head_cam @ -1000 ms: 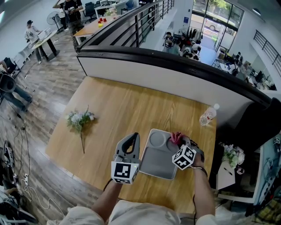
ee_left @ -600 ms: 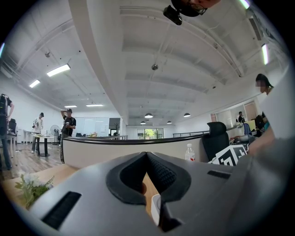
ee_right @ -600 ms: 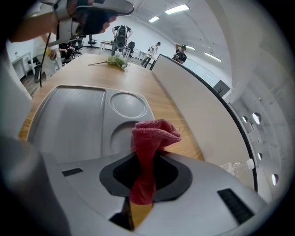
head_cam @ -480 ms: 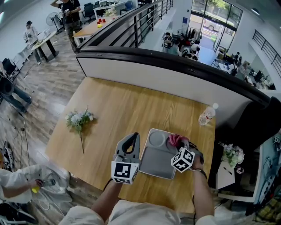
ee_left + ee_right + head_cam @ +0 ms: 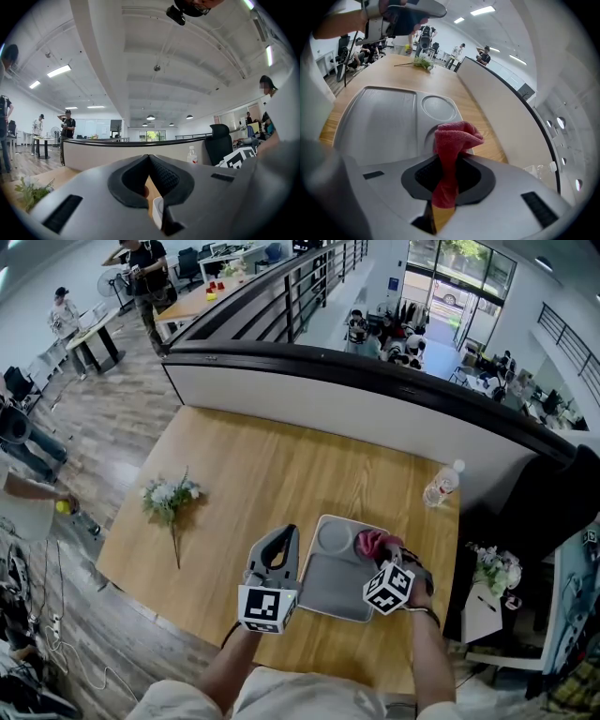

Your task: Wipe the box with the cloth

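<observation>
The right gripper [image 5: 384, 554] pinches the red cloth [image 5: 372, 542] between its two jaws. The cloth's bunched end lies in the small far-right compartment of the grey box [image 5: 328, 589], beside the round compartment. The left gripper [image 5: 283, 533] stands just beside the left rim of the box, its jaws pressed together with nothing between them.

To wipe well, I think the cloth should be pressed low so that more of it lies on the floor of the box. It should then be drawn in long strokes into each compartment and its corners. The left gripper could rest on the rim so that the box does not slide on the table [image 5: 244, 474].

The right gripper view shows the cloth [image 5: 452, 140] running down between the pads, which the head view hides. Only the head view shows the flower [image 5: 169, 493] far to the left of the box and the bottle [image 5: 443, 486] beyond it.
</observation>
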### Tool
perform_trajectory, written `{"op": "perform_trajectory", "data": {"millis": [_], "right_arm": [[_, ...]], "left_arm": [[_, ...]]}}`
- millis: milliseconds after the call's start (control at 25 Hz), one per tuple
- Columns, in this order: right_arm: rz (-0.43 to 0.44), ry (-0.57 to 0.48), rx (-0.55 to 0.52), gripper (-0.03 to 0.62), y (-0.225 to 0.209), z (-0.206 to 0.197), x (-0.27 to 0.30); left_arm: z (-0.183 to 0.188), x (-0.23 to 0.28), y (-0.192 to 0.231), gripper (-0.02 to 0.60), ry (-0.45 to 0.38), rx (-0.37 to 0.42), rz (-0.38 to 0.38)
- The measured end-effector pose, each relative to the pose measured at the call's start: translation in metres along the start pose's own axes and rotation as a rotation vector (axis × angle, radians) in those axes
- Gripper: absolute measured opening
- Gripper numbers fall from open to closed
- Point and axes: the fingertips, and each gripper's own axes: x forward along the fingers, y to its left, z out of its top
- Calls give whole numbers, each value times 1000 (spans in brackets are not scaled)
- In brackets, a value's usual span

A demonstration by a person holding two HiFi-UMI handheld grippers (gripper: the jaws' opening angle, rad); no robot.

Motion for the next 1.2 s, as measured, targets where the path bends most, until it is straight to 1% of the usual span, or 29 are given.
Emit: {"op": "perform_trajectory", "data": {"millis": [680, 1200], "right_arm": [[-13, -21, 8, 80, 14, -1, -13], [-8, -26, -9, 80, 30, 0, -22]], "left_arm": [[-4, 2, -8, 12, 1, -6, -14], [-4, 2, -8, 12, 4, -10, -17]]}}
